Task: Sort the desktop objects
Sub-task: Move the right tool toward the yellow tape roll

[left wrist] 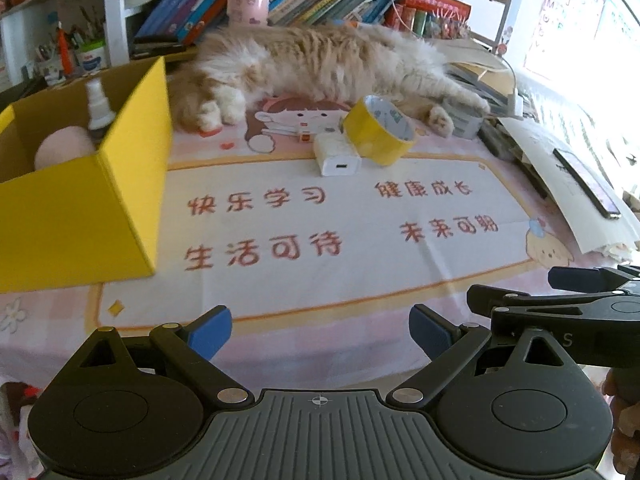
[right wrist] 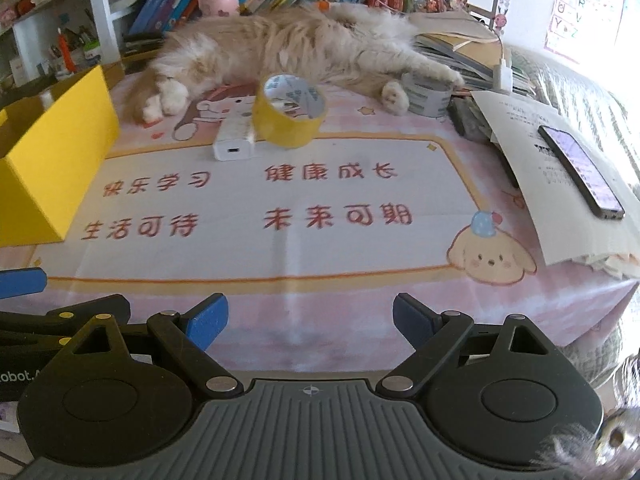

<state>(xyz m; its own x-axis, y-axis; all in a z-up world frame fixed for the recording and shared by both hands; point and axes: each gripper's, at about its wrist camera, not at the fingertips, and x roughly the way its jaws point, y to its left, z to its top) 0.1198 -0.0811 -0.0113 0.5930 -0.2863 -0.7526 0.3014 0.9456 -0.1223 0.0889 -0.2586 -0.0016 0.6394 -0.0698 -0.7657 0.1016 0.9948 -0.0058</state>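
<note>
Item: yellow tape roll (right wrist: 289, 114) — it lay tilted on the far half of the printed desk mat (right wrist: 280, 248), its open core facing up and toward you, its lower edge propped against the white charger block (right wrist: 234, 145). The two were touching. The charger's long axis ran away from you, its port end facing your grippers.

Item: yellow box (left wrist: 80, 208) — it stood at the left edge of the mat, open-topped, already holding a spray bottle (left wrist: 97, 106) and a pinkish round object (left wrist: 64, 148). I judge it to have been the sorting bin.

Item: your right gripper (right wrist: 310, 320) — its jaws stood wide apart with nothing between them, low over the near edge of the mat. The tape roll lay ahead and a shade left of its centre line, well apart from the pads.

Item: your left gripper (left wrist: 320, 330) — also spread wide and empty. From it the roll sat ahead and slightly right, and the box was close on its left.

Judgement: neither hand was clearly nearer the roll — the left had the shorter way to the box. The roll looked wide for the jaws, so a grip across its wall would likely have suited better than one across the full ring.

Also present: a cat (right wrist: 288, 46) stretched just behind the roll, one paw resting on a second, grey tape roll (right wrist: 426, 98); a phone (right wrist: 580, 172) on papers at right.
</note>
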